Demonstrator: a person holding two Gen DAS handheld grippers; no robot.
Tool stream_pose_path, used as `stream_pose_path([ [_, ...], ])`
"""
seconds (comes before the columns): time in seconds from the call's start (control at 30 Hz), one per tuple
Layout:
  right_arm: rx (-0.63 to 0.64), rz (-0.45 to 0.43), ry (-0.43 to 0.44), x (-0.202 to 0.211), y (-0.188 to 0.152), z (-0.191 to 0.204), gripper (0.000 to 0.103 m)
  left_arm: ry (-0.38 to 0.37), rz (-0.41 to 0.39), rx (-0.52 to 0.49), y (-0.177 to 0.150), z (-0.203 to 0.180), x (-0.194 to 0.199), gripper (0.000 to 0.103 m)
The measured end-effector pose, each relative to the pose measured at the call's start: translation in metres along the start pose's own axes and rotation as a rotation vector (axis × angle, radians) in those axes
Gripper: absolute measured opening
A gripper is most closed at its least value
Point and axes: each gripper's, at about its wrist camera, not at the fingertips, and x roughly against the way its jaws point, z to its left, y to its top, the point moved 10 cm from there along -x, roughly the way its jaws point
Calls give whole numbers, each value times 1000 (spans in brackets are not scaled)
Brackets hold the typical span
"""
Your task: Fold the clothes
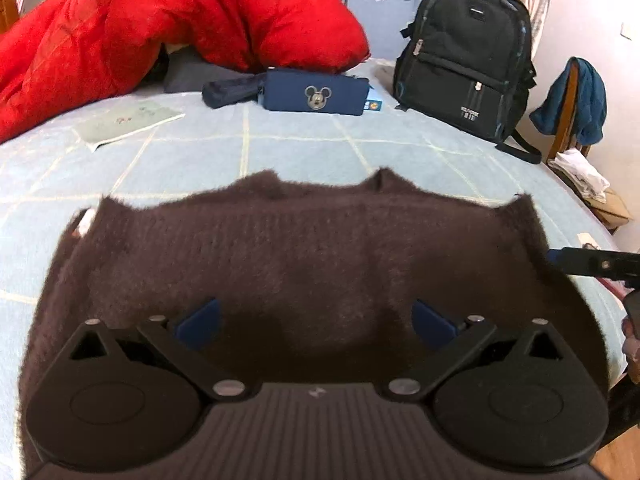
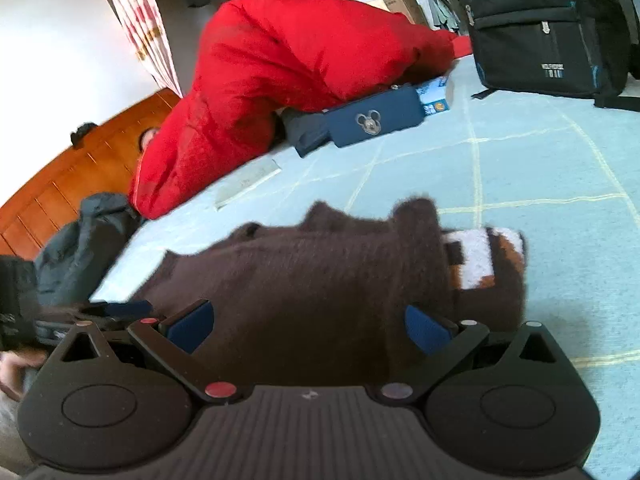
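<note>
- The pale blue bedsheet with thin cream grid lines fills both views and carries everything else.
- A puffy red quilted duvet is heaped at the far side of the bed.
- A black backpack with zip pockets stands upright on the far right of the sheet.
- The fuzzy dark brown knitted sweater lies folded on the near part of the sheet; the right wrist view shows a white and orange patch at its right end.
- A navy pencil case with a mouse-head badge lies just in front of the duvet.
- The left gripper sits over the sweater, blue pads spread wide, clasping nothing.
- The right gripper is likewise spread above the sweater, empty.
</note>
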Motion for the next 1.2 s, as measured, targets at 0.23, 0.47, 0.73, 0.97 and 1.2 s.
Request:
stream_pose_path([
  [0.23, -43, 1, -21, 5, 5, -24, 103, 16, 14, -23, -5, -4, -2, 101],
  [0.47, -149, 4, 33, -11, 11, -47, 92, 21, 25, -35, -9, -7, -3, 101],
  [0.73, -137, 54, 84, -24, -2, -48, 50, 29, 34, -67, -10, -15, -4, 101],
  [0.97, -116, -7, -1, -8, 1, -52, 17, 34, 27, -66, -9, -14, 1, 101],
  [1.2, -172, -11, -30, 4, 2, -63, 29, 50, 22, -59, -8, -3, 1, 101],
])
